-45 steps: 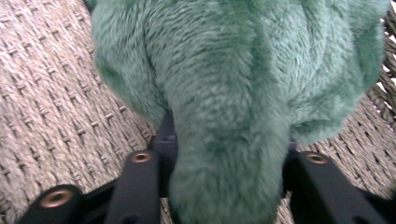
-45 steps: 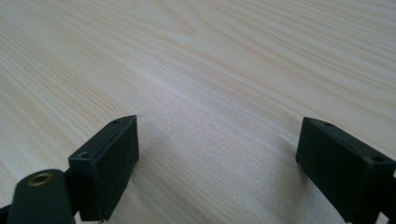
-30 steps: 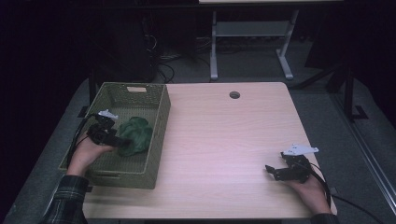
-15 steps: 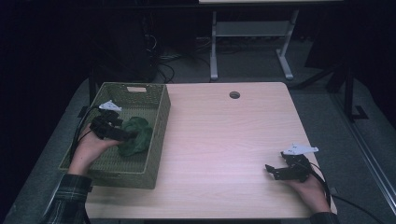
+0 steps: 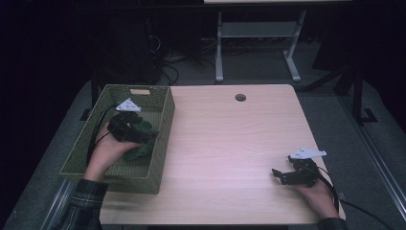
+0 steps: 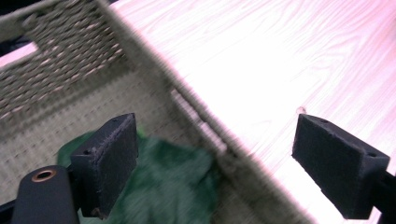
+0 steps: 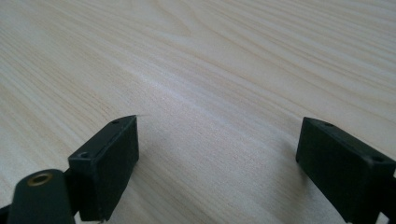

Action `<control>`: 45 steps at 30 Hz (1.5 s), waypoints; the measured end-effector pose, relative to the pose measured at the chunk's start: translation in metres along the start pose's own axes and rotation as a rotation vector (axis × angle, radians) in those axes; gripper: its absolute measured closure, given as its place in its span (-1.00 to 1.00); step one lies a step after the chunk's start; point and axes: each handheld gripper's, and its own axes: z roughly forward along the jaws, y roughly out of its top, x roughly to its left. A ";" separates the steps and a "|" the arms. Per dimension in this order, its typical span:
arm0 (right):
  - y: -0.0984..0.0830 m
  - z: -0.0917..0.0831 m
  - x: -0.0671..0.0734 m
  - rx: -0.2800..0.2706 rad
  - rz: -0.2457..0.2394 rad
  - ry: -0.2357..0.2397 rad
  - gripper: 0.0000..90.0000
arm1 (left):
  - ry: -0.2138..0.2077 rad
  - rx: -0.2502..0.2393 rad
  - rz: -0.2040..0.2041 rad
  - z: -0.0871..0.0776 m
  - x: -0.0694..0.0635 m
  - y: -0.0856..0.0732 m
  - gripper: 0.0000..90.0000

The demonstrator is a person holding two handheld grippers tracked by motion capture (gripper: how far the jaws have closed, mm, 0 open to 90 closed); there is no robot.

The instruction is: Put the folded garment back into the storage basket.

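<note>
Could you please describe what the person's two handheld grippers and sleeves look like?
Both the left gripper and the right gripper are black, each topped by a grey three-cornered plate and trailing a black cable. Their jaws end in flat, rectangular black pads. The left sleeve is dark plaid.

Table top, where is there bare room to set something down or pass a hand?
The table is bare wood from the green basket across to the right gripper, and back to the cable hole. It is crowded inside the basket, where the left gripper hangs with open jaws above the green cloth.
</note>
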 end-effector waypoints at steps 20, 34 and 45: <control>0.000 0.000 0.000 0.000 0.001 0.000 -0.72 | -0.130 -0.063 0.068 0.045 -0.080 0.029 -0.68; 0.000 0.000 0.000 0.000 0.001 0.000 -0.72 | -0.164 -0.080 0.119 0.087 -0.132 0.021 -0.69; 0.000 0.000 0.000 0.000 0.000 -0.001 -0.72 | -0.164 -0.024 0.148 0.123 -0.140 -0.007 -0.70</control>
